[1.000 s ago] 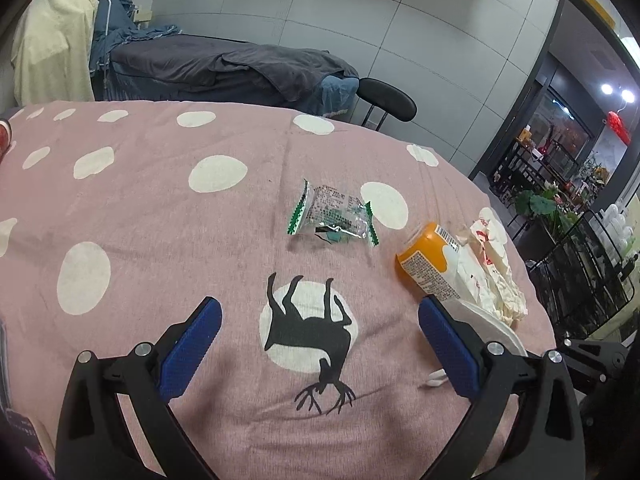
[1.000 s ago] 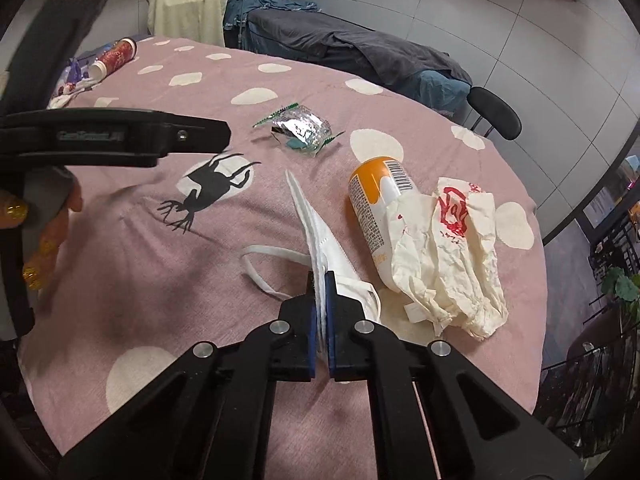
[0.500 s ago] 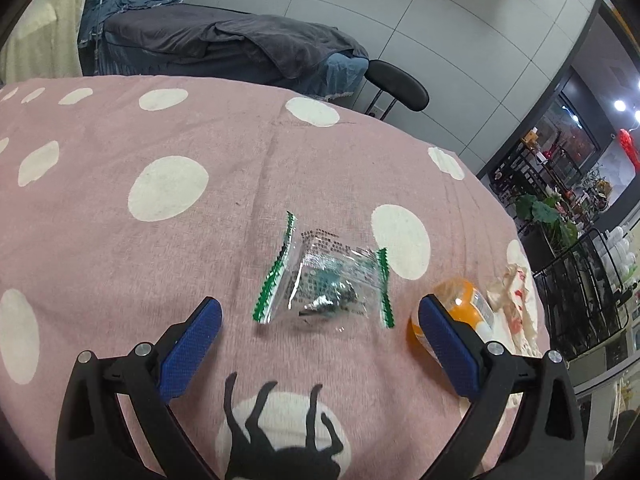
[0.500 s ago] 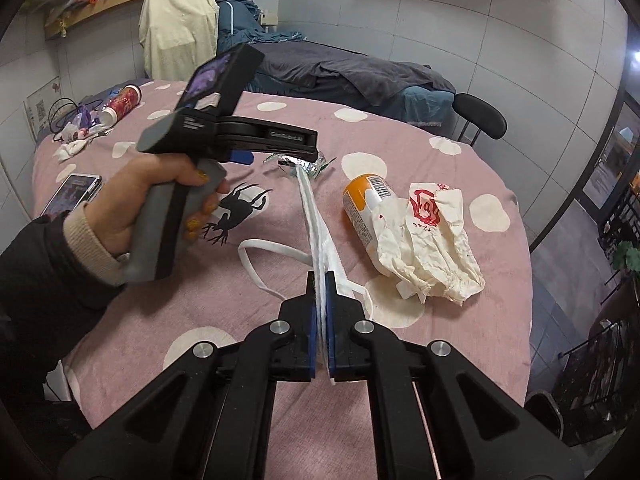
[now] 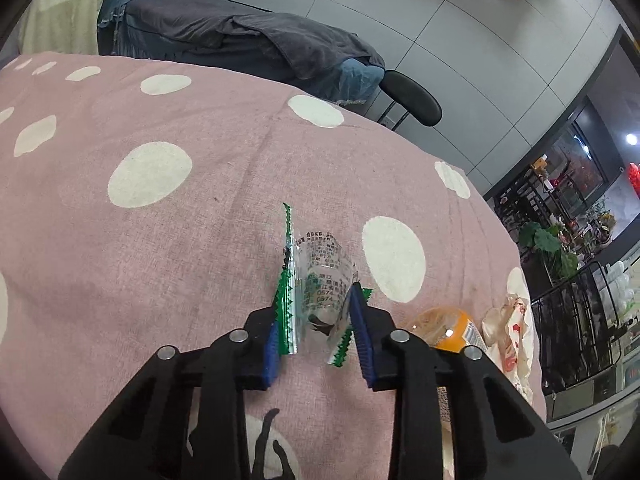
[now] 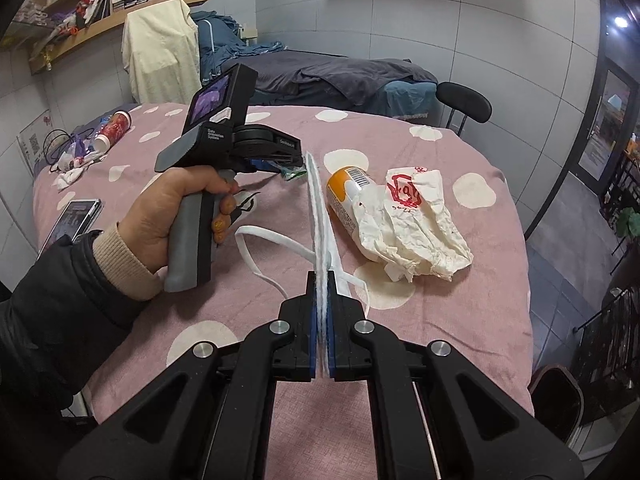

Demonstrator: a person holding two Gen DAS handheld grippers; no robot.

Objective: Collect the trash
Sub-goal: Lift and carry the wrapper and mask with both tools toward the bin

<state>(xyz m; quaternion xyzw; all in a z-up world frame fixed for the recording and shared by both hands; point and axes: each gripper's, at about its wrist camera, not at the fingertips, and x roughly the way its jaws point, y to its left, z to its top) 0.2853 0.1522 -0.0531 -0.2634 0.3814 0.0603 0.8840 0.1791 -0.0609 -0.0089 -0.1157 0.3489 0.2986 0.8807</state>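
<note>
Clear plastic wrapper with green zigzag edges sits crumpled between the fingers of the left gripper, low centre of the left wrist view, on the pink spotted worktop. The fingers are closing on it; the blue pads touch both green edges and the film buckles between them.

Right gripper, bottom centre of its own view, has its fingers closed tight on a white face mask, which stands on edge above the cloth, ear loops trailing to the left.

Right of the mask: an orange bottle on its side, with a crumpled paper bag partly over it. No bin shows in either view.

Judgement for this step: the film is thin and slippery, so finish the squeeze before lifting, and lift straight up so the wrapper does not slide out of the pads. Pinched near its lower half, the upper end may flop. Keep the pads off the cloth so the tablecloth is not caught too.
</note>
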